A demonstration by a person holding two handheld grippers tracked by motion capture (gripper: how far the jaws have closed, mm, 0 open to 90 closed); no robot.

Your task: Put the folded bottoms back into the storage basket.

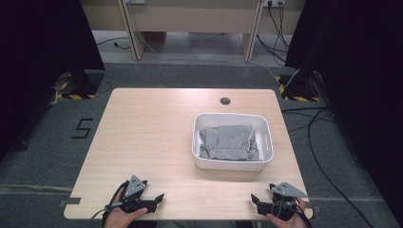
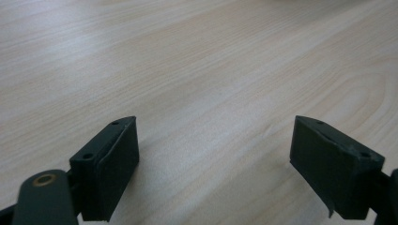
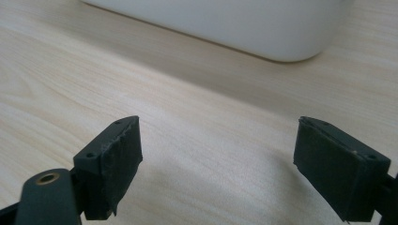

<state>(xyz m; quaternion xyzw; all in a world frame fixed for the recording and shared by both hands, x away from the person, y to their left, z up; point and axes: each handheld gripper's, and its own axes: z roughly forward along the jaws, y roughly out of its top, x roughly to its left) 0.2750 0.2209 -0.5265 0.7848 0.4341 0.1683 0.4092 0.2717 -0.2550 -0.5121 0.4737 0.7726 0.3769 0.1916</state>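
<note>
A white plastic bin stands on the right half of the wooden table, with a grey folded cloth lying inside it. My left gripper rests near the table's front edge at the left, held by a hand; its jaws stand wide apart over bare wood. My right gripper sits at the front right edge, in front of the bin, also open with nothing between its jaws. The bin's white wall lies ahead of it in the right gripper view.
A round cable hole is in the table near its far edge. Cables run over the grey floor to the right. Stand feet with yellow-black tape sit at both far corners. A desk stands beyond.
</note>
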